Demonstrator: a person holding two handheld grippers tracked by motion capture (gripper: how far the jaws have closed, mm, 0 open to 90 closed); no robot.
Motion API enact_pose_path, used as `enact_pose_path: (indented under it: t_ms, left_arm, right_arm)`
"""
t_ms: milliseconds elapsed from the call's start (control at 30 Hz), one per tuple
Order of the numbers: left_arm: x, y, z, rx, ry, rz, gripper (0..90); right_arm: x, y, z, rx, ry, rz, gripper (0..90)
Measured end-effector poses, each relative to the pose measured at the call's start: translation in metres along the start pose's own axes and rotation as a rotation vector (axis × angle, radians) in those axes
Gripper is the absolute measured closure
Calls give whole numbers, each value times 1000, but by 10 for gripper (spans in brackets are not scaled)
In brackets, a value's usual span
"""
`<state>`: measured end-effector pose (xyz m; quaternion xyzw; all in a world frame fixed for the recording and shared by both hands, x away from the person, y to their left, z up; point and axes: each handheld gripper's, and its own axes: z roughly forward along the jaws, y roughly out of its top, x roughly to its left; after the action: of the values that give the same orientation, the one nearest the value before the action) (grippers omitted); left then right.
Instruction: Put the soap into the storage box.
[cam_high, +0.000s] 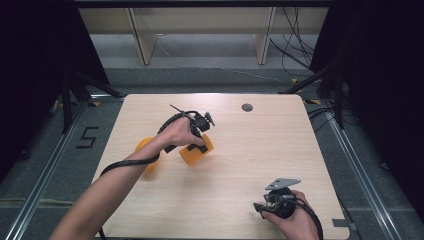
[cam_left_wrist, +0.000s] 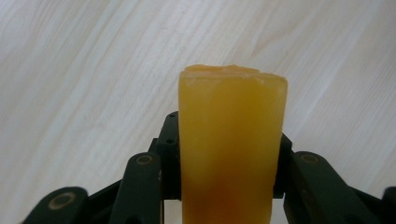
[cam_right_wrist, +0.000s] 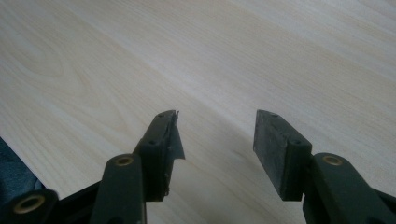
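An orange translucent block (cam_left_wrist: 232, 140) stands upright between the two black jaws of my left gripper (cam_high: 196, 142), which is shut on it. From above, the block (cam_high: 197, 151) sits left of the table's centre, under the person's left hand. A second orange piece (cam_high: 142, 146) lies just left of it, partly hidden by the forearm. My right gripper (cam_right_wrist: 219, 128) is open over bare wood with nothing between its fingers. In the high view it (cam_high: 258, 206) is held low near the front right corner, pointing left, with its grey plate (cam_high: 282, 183) on top.
The light wooden table (cam_high: 260, 150) has a small grey disc (cam_high: 247, 107) near its far edge. Beyond the table are wooden shelf legs (cam_high: 142, 42) and black cables (cam_high: 295, 50) on the floor. A black cable (cam_high: 127, 164) trails from the left gripper along the forearm.
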<state>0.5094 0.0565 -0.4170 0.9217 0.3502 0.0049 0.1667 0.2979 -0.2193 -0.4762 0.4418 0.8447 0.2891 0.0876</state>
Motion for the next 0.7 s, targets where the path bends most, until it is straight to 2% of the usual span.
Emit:
enact_pose_path:
  t_ms: [33, 67, 100, 133, 167, 200, 233, 267, 300, 367, 433, 467, 500, 533, 600, 633, 700]
  left_arm:
    - [-2, -1, -3, -9, -8, -80, 605]
    - [-3, -4, -8, -23, -20, -178, 604]
    - [-3, -4, -8, -23, -20, -178, 604]
    - [-4, -6, -11, -13, -19, -209, 604]
    - [-7, -8, -16, 8, 0, -237, 604]
    - [-7, -8, -16, 8, 0, -237, 605]
    - [-8, -10, -20, 7, 23, -255, 605]
    - [-8, -10, -20, 7, 23, -255, 605]
    - [-7, -11, -23, 14, 35, -266, 605]
    - [-4, -14, -30, 17, 48, -288, 605]
    - [-4, -16, -32, 6, 52, -298, 604]
    - [-4, -19, -35, 1, 67, -309, 604]
    - [-4, -23, -40, 2, 88, -336, 605]
    - [-4, -25, -44, 8, 93, -350, 605]
    - [-3, -29, -48, 8, 91, -353, 605]
    - [-1, -33, -54, 8, 93, -371, 605]
    - [0, -36, -57, 5, 94, -383, 604]
  right_arm:
    - [0, 0, 0, 1, 0, 0, 499]
    - [-1, 0, 1, -3, -3, -16, 498]
    - [-1, 0, 1, -3, -3, -16, 498]
    - [0, 0, 1, -1, -1, -11, 498]
    - [1, 0, 0, 6, -2, 1, 498]
    - [1, 0, 0, 6, -2, 1, 498]
    - [-1, 0, 1, -1, -5, -30, 497]
    - [-1, 0, 1, -1, -5, -30, 497]
    - [0, 0, 0, 7, -1, -9, 497]
    - [0, 1, -2, -4, -8, -8, 498]
    - [0, 1, -2, -15, -9, -10, 498]
    - [-1, 1, -3, -16, -14, -29, 499]
    - [-1, 1, -4, -33, -16, -18, 499]
    - [0, 1, -5, -27, -22, 6, 499]
    - [1, 1, -6, -19, -22, 24, 499]
    - [2, 1, -5, -38, -25, 33, 500]
    - [3, 1, -6, -31, -25, 35, 501]
